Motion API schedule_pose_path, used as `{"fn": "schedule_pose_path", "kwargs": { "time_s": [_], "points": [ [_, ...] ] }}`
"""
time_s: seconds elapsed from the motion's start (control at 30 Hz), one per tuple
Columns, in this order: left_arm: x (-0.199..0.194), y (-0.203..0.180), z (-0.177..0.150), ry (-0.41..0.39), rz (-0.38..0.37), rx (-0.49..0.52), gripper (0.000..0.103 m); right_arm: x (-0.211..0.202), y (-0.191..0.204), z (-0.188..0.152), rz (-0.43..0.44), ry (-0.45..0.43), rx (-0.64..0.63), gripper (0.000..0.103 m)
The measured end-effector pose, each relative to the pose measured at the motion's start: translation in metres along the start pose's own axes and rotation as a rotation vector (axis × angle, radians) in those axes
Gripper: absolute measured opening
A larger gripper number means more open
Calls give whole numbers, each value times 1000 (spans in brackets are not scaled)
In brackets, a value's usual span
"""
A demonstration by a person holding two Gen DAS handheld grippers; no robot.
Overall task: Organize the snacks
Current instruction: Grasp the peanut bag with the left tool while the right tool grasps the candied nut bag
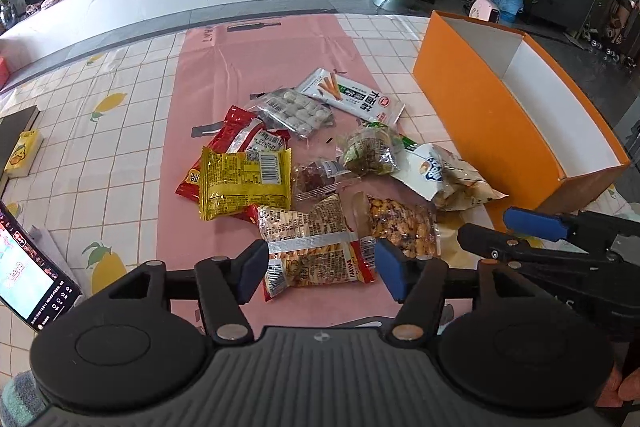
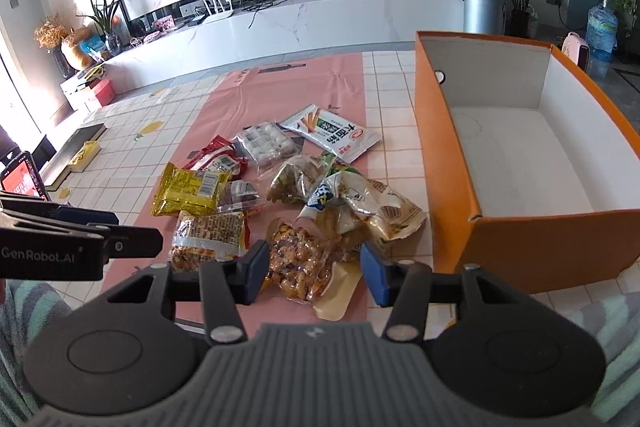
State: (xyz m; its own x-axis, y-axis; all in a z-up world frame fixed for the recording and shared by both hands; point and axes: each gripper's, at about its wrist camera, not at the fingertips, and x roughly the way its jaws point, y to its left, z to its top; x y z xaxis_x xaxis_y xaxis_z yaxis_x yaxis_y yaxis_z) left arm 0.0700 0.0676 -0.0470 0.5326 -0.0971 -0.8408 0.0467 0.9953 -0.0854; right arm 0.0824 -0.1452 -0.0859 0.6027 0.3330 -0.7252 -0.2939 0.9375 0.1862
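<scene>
- Your left hand-held gripper (image 1: 322, 269) stands part open, its blue pads on either side of the striped peanut packet (image 1: 312, 247), which lies flat on the surface (image 1: 120, 163). The pads look just clear of the packet's edges; nothing is lifted.
- Your right hand-held gripper (image 2: 314, 271) is also part open, the jaws straddling the clear bag of orange-brown snacks (image 2: 300, 263). The pads do not appear to press on it.
- The two bags lie side by side at the near edge of the snack pile, on the pink mat (image 1: 264, 67).
- Beyond them lie the yellow packet (image 1: 244, 183), the red packet (image 1: 240, 135) and the white stick-snack packet (image 1: 352, 95).
- The orange box (image 2: 448, 155) stands open to the right of the pile, just beside your right hand-held gripper.
</scene>
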Motion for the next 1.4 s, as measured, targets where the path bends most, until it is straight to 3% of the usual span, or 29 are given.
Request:
{"fn": "schedule_pose_path", "kwargs": {
  "time_s": [0.3, 0.5, 0.67, 0.8, 0.9, 0.93, 1.07, 1.23, 1.4],
  "points": [
    [44, 14, 15, 103, 16, -46, 77, 51, 1, -3, 13, 119, 55, 64],
    [69, 23, 17, 143, 6, -79, 79, 71, 0, 0, -6, 124, 60, 78],
    [83, 23, 16, 165, -11, -84, 87, 86, -4, -4, -3, 179, 65, 78],
    [86, 22, 14, 164, -14, -76, 87, 88, -1, -6, -10, 176, 32, 81],
    [85, 22, 14, 155, -36, -74, 79, 88, 1, -5, -16, 176, 1, 81],
    [84, 22, 13, 151, -43, -73, 72, 87, 2, -5, -22, 171, -21, 81],
    [81, 17, 12, 129, -50, -34, 61, 82, 11, -3, -28, 150, -167, 81],
    [67, 13, 11, 104, -50, -20, 58, 85, 20, 1, 14, 146, -354, 81],
    [57, 15, 13, 91, -26, -37, 58, 98, 13, 3, 65, 185, -356, 81]
  ]
}}
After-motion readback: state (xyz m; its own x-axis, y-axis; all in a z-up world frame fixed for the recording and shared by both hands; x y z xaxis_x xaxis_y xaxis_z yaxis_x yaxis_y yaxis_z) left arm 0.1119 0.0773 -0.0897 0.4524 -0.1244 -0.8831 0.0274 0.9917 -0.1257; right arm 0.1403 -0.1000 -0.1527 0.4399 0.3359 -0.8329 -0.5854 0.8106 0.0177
